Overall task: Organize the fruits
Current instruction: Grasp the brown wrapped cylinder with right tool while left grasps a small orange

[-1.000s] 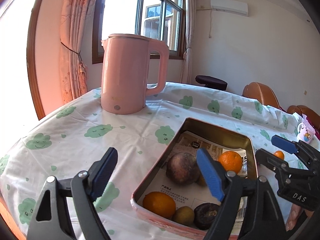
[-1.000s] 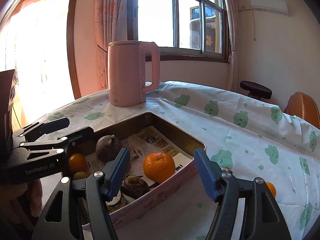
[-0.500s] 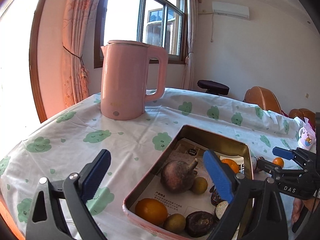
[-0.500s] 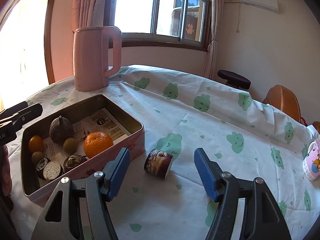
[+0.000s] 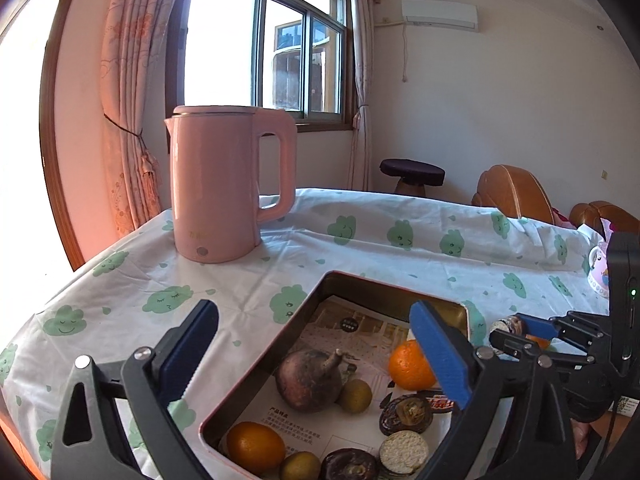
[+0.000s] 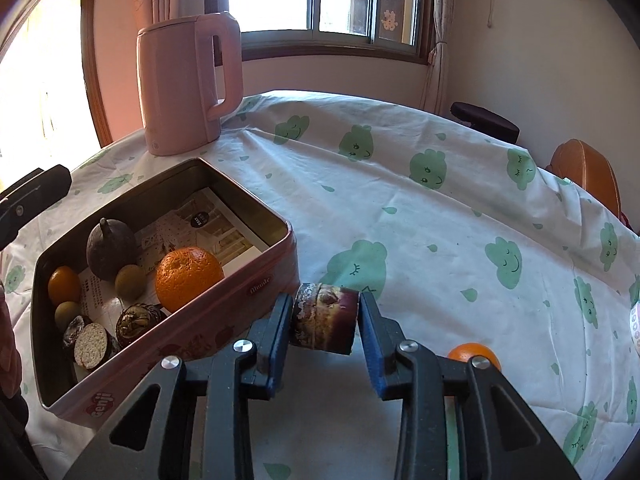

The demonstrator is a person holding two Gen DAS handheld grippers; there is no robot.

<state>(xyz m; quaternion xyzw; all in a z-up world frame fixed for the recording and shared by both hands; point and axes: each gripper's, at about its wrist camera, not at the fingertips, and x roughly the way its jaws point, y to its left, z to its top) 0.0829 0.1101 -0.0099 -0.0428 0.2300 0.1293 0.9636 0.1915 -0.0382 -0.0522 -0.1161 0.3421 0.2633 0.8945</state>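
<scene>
A person's right gripper [image 6: 325,326] closes its jaws on a dark, cut-ended piece of fruit [image 6: 325,320] lying just outside a pink tin [image 6: 224,308], the pads pressing both ends. Only the right wrist view shows that grip plainly; in the left wrist view the same gripper [image 5: 516,330] sits far off at 3 o'clock, the fruit piece [image 5: 505,325] a small blur between its tips. The right view alone also shows a small orange [image 6: 472,352] on the cloth at 4 o'clock, half hidden behind the gripper's arm.

The left gripper [image 5: 316,354] hangs over the tin's near corner [image 5: 320,288], its blue-padded jaws opening wide with nothing gripped between them. Its view looks deeper into the tin: a stemmed dark round fruit [image 5: 310,380], a large orange [image 5: 410,364], a smaller orange [image 5: 254,446], yellow-green fruits and halved dark pieces with pale seeded faces, all on printed paper.

The table wears a wrinkled white cloth [image 6: 440,220] dotted with green cloud faces. A smooth pink kettle [image 5: 224,184] stands at 11 o'clock before a wood-framed window [image 5: 264,44] with patterned curtains; a dark stool [image 5: 412,172] and tan leather chair backs [image 5: 512,196] line the far wall under an air conditioner [image 5: 440,14].
</scene>
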